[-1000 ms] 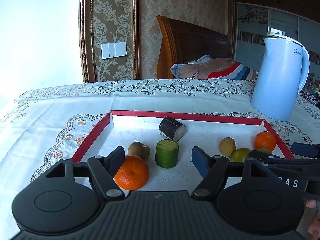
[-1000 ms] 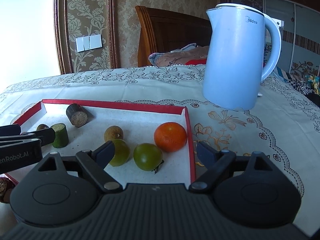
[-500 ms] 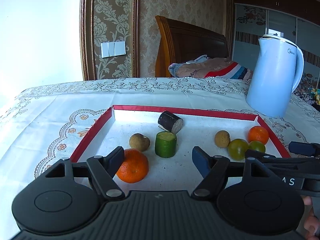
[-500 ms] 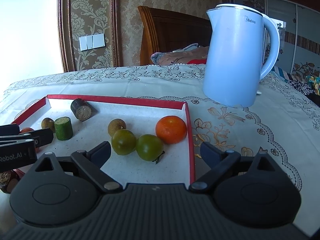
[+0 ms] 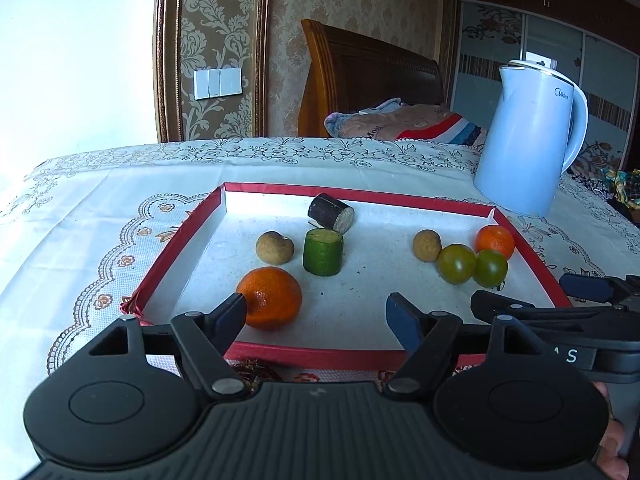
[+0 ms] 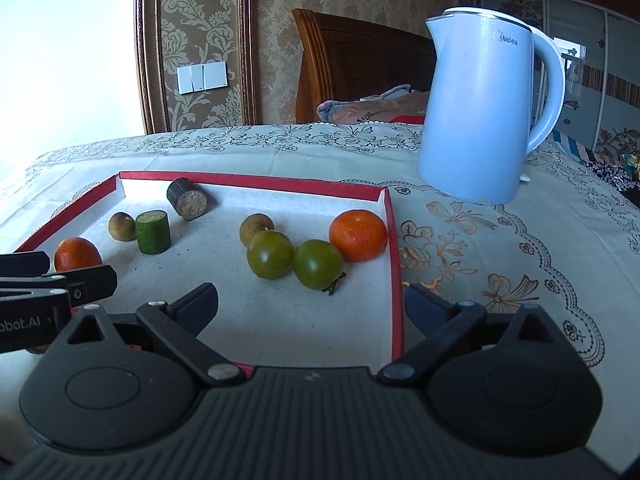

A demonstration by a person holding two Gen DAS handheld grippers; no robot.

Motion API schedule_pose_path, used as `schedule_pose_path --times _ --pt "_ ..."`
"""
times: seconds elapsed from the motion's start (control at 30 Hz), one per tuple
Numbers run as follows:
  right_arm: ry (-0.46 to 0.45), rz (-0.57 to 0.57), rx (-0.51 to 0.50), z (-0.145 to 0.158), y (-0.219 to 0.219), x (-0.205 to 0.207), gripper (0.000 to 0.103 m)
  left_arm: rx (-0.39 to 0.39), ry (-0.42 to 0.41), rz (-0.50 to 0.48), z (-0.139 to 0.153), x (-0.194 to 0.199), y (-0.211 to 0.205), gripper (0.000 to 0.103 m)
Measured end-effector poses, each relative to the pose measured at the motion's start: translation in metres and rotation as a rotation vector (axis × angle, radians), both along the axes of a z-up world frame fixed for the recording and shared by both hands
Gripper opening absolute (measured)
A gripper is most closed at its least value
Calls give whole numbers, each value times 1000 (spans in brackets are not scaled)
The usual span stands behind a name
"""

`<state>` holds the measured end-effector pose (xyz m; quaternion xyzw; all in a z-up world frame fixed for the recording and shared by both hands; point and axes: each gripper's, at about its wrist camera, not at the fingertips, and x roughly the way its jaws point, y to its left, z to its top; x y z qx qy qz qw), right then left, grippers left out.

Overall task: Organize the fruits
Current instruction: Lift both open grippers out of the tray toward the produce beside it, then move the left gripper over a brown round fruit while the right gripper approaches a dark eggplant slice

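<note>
Daylight enters from the upper left of both views, where the window area is overexposed to plain white. The tray (image 5: 188,236) floor glares brightest at its far left corner and dims toward the camera. The fruits cast short, soft shadows toward the right. The kettle (image 6: 480,108) carries a pale sheen. Focus is sharp throughout. Fisheye distortion bows the wall frame (image 5: 162,52) and bends the bench (image 6: 520,240) edges.

In the tray (image 5: 188,236) — two oranges (image 5: 269,298) (image 5: 495,241), two green tomatoes (image 5: 456,263) (image 5: 491,267), two small brown fruits (image 5: 274,247) (image 5: 426,245), one green chunk (image 5: 322,252), one dark chunk (image 5: 330,216) — plus one kettle (image 5: 528,140).
</note>
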<state>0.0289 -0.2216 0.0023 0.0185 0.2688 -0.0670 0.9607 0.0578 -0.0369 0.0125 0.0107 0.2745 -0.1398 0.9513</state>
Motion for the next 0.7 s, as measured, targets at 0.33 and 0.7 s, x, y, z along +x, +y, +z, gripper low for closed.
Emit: schedule_pose_path --times 0.33,0.7 --pt "-15 3 28 -1 -3 -18 101 5 -15 -14 0 -18 8 77" --pt "-41 10 47 1 -5 -32 101 -39 8 -13 -5 -36 36 77"
